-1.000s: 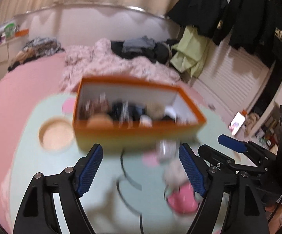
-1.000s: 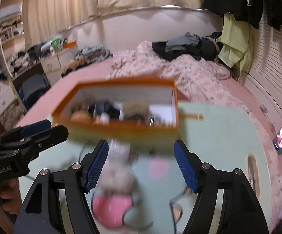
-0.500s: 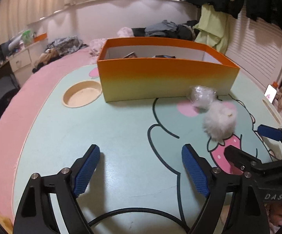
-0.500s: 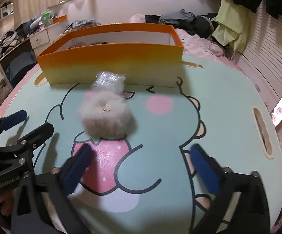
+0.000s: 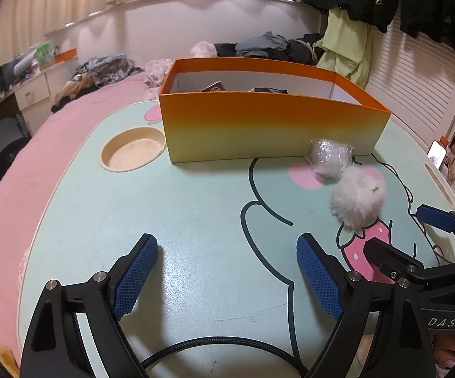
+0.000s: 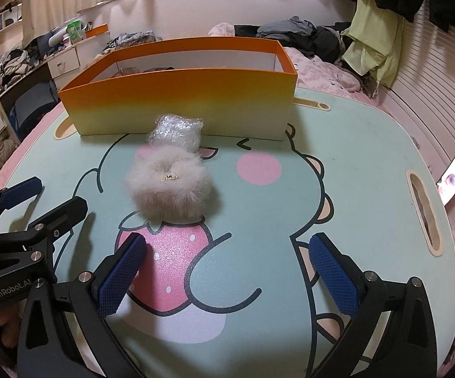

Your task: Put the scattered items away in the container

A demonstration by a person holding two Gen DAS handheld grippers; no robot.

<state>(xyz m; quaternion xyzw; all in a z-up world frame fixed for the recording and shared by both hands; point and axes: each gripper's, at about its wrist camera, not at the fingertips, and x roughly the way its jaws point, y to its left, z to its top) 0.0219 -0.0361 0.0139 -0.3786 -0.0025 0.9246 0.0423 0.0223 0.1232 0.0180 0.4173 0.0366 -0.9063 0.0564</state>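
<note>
Gaping empty, right gripper (image 6: 227, 266) faces fluffy scrunchie (image 6: 169, 189), tag perhaps "Niana".

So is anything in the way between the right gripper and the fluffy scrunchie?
Nothing visible: only bare table lies between the open right gripper and the fluffy scrunchie. The plastic-wrapped bundle sits beyond it, by the orange box.

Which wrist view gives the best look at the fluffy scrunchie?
Right wrist: the fluffy scrunchie sits near centre, ahead of the open right gripper, ring shape and gold tag clear. Left wrist shows it off right, smaller, more like a ball.
</note>
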